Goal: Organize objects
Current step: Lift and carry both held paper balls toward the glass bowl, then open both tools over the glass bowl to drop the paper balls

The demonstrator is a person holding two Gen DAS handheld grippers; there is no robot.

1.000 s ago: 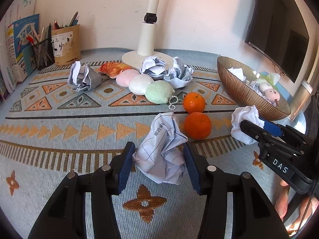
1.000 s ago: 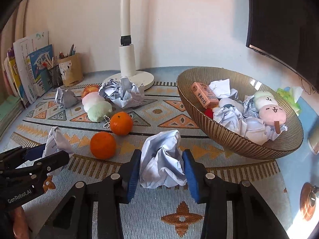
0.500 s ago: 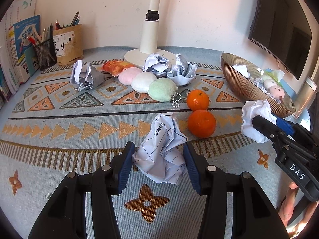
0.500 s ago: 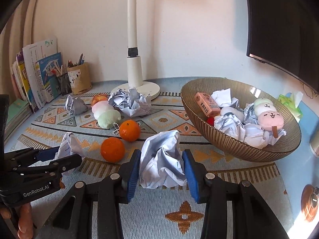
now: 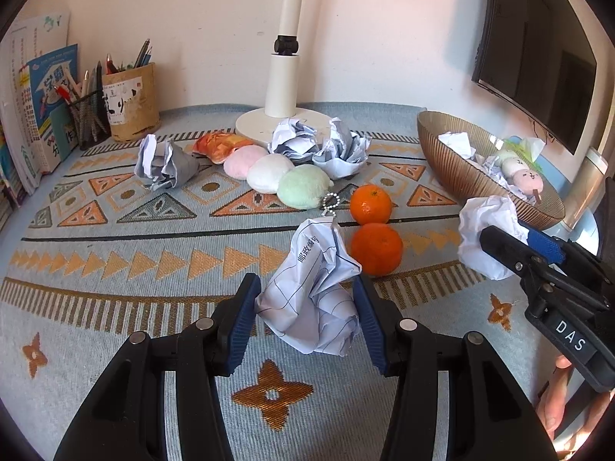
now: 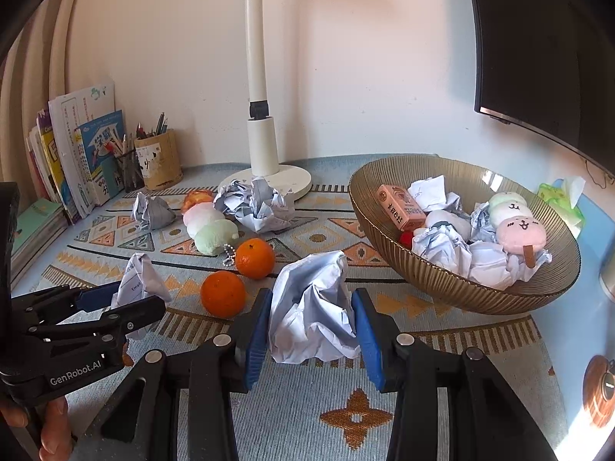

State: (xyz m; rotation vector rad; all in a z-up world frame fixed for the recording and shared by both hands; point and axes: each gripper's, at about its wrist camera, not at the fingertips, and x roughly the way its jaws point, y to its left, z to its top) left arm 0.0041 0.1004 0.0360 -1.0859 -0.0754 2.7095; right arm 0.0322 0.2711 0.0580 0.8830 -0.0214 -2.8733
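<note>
Both grippers point forward and downward over the desk, side by side. The left gripper (image 5: 307,309) holds a lined paper ball (image 5: 313,299), its blue fingers (image 5: 242,326) pressed against both sides; the ball hangs just above the mat, near the closer of two oranges (image 5: 376,247). The right gripper (image 6: 312,332) clamps a plain paper ball (image 6: 313,307) the same way, just short of the bowl (image 6: 442,284). A hand (image 6: 46,422) shows at the lower left of the right view, under the left gripper's handle.

The desk carries a patterned mat (image 5: 115,261) in pale blue with orange triangles. On it lie the two oranges, a pink, white and green plush (image 5: 276,176) with a bead chain, an orange packet (image 5: 219,144) and loose paper balls (image 5: 319,148) around a white lamp base (image 5: 282,123). The ribbed brown bowl at the right holds paper balls, a pink carton (image 6: 399,207) and another plush (image 6: 517,223). At the far left stand pen cups (image 5: 128,103) and books (image 5: 42,107) against a cream wall; a dark monitor (image 6: 546,46) hangs at the right.

Compared with a second ago, both grips are unchanged. The right view has tilted up: the bowl and lamp sit lower in the picture, and more wall shows. The left view barely shifts.
</note>
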